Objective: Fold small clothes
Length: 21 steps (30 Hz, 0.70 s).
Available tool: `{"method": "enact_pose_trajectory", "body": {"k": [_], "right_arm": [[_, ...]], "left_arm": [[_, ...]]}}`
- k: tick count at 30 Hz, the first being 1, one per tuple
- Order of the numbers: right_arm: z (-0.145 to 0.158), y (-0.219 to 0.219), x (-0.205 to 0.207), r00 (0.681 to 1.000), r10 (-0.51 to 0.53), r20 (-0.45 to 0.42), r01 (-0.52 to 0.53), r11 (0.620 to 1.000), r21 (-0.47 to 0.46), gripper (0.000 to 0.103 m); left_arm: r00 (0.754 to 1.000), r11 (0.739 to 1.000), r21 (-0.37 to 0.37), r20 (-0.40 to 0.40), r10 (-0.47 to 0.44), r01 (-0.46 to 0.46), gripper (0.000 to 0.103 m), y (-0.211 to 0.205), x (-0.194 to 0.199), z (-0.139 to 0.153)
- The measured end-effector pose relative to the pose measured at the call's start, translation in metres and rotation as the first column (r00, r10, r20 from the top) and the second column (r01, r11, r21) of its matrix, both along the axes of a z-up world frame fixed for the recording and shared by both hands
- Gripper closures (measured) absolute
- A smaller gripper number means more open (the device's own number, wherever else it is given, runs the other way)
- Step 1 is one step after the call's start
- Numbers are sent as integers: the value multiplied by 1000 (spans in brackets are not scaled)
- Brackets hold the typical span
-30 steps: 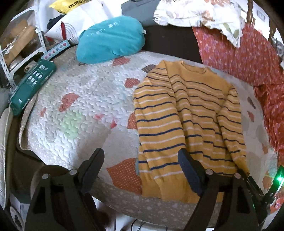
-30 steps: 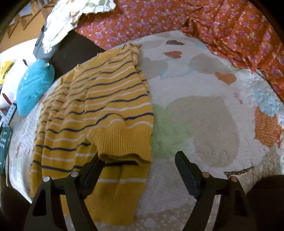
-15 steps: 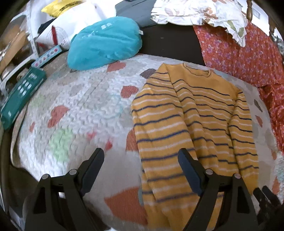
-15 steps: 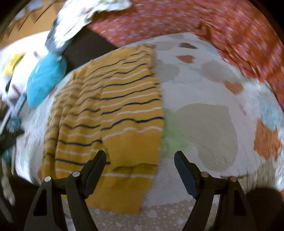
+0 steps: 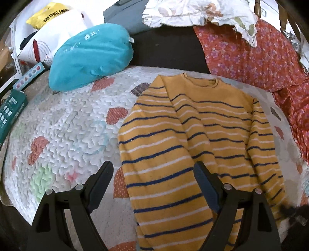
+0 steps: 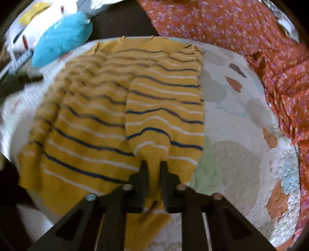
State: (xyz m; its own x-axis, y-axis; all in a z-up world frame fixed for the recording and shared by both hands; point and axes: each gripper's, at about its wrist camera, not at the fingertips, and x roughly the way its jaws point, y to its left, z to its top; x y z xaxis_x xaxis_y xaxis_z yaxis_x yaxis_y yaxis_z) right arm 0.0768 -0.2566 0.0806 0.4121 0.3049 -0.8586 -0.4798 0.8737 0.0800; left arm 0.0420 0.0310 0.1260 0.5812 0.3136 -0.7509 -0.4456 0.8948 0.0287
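Right hand-held gripper [image 6: 153, 168] newly clamped on sweater [image 6: 108, 115] cuff.

Quilt: we see a white quilt [image 5: 73, 123] patched with hearts in orange, red and pale green.
Pillow: our teal pillow [image 5: 90, 59] rests on its far edge.
Bags: a white bag [image 5: 48, 38] and a yellow one [image 5: 48, 14] sit behind the pillow.
Box: we spot a green box [image 5: 9, 114] at the left edge.
Cloth: red flowered cloth [image 5: 256, 58] lies to the right, a pale flowered cloth [image 5: 202, 11] beyond it.
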Motion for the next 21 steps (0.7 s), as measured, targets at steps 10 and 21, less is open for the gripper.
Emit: {"method": "enact_pose_trajectory", "body": {"k": [10,21], "right_arm": [[24,-149,119,862,-464,206,506,810,-295,94],[58,-115,84,887,-457,66,461,885,-66,57]], "left_arm": [[995,977,-199,41,88,-79,19,48,-5,-8],[937,900,-277,-9,348,-337,19,120,-42,-14]]}}
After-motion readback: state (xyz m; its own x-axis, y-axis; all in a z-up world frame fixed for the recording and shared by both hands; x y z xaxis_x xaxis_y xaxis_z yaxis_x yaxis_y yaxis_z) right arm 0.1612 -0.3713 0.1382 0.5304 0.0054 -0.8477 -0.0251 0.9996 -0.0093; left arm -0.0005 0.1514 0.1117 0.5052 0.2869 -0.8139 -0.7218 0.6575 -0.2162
